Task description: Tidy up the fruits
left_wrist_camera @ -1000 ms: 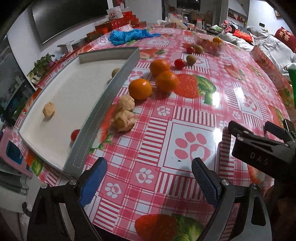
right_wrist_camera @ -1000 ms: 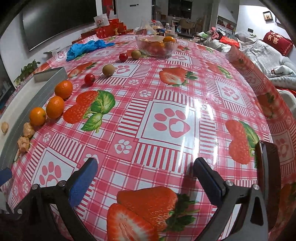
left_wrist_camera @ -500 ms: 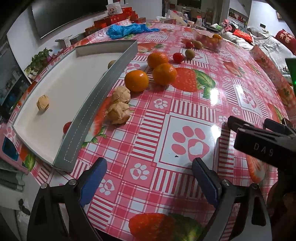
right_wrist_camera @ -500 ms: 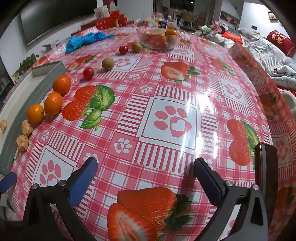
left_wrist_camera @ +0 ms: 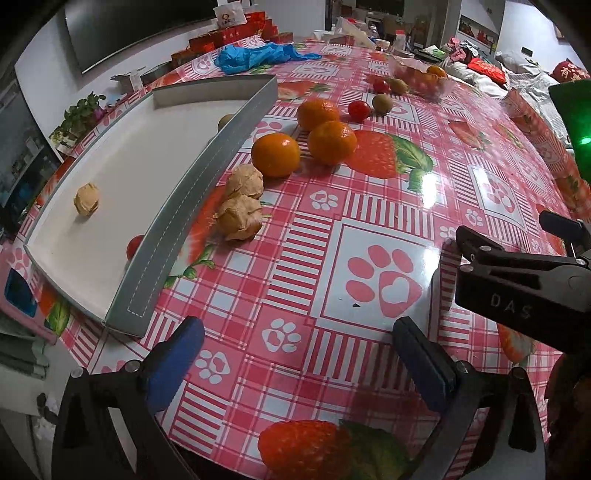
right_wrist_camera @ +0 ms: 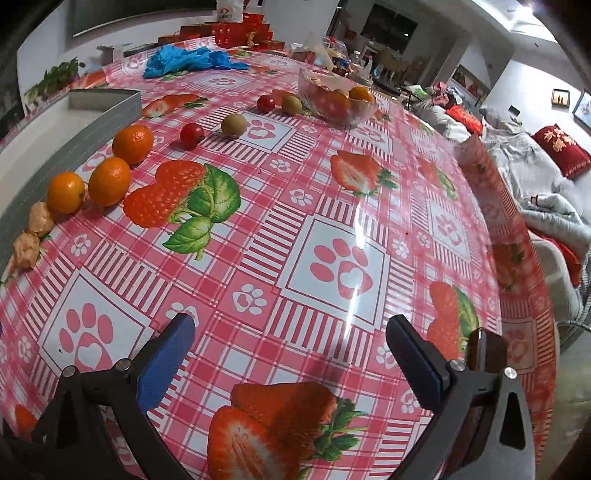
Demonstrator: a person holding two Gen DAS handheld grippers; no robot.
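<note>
A grey-walled white tray (left_wrist_camera: 199,177) lies at the table's left and holds a tan husked fruit (left_wrist_camera: 86,199), a red tomato (left_wrist_camera: 133,246) and a kiwi (left_wrist_camera: 224,121). Beside its wall lie two husked fruits (left_wrist_camera: 240,218), three oranges (left_wrist_camera: 275,155), tomatoes (left_wrist_camera: 359,110) and kiwis (left_wrist_camera: 382,102). The same row shows in the right wrist view: oranges (right_wrist_camera: 109,186), a tomato (right_wrist_camera: 192,134), a kiwi (right_wrist_camera: 233,124). My left gripper (left_wrist_camera: 295,354) is open and empty over the near edge. My right gripper (right_wrist_camera: 290,350) is open and empty; its body (left_wrist_camera: 524,280) shows in the left wrist view.
A glass bowl (right_wrist_camera: 336,101) of fruit stands at the far side. A blue cloth (right_wrist_camera: 184,59) lies at the back left. Red boxes (left_wrist_camera: 229,35) line the far edge. The table's right edge (right_wrist_camera: 524,236) drops toward a bed with bedding.
Both grippers have moved forward over the table and turned slightly; the fruits look closer in the left view. Nothing was grasped or displaced.
</note>
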